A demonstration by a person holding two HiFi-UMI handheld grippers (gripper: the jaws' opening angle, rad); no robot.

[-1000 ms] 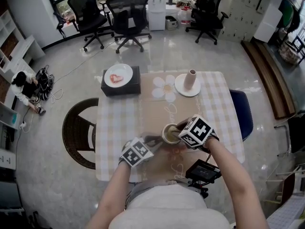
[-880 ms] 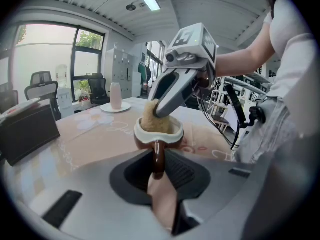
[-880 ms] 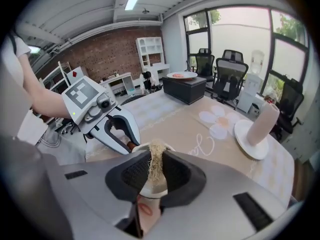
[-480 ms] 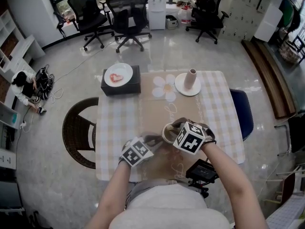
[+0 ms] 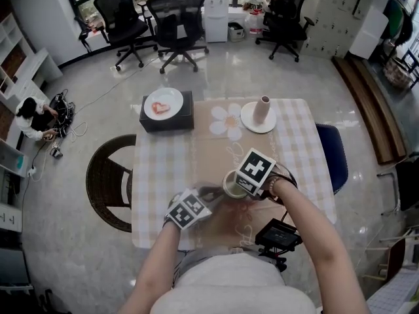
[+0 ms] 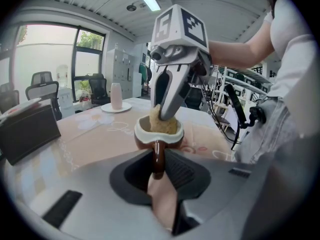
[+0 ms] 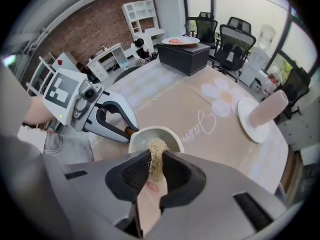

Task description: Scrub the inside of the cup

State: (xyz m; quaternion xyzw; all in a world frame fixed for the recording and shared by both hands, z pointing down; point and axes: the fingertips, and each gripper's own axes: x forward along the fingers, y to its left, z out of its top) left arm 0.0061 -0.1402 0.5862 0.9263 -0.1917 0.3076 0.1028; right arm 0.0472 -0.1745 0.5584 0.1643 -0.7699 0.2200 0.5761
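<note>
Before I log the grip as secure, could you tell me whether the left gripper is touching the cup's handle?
Touching. The left gripper view shows the left gripper clamped on the brown cup handle.

One cup [image 6: 174, 134], one scrubber [image 7: 157, 153] (one vase [image 5: 262, 108])

1. Glossy glazed ceramic: cup [image 6: 143, 141], handle held in left gripper [image 6: 159, 168].
2. Rough, matt, fibrous: scrubber [image 7: 156, 155], pinched in right gripper [image 7: 156, 164].
3. Matt, smooth cloth: counter cover [image 7: 190, 104], beneath both grippers.

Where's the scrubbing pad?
Right gripper view shows the scrubbing pad pinched in the right claw, dipping into the cup, whose handle the left claw holds.
</note>
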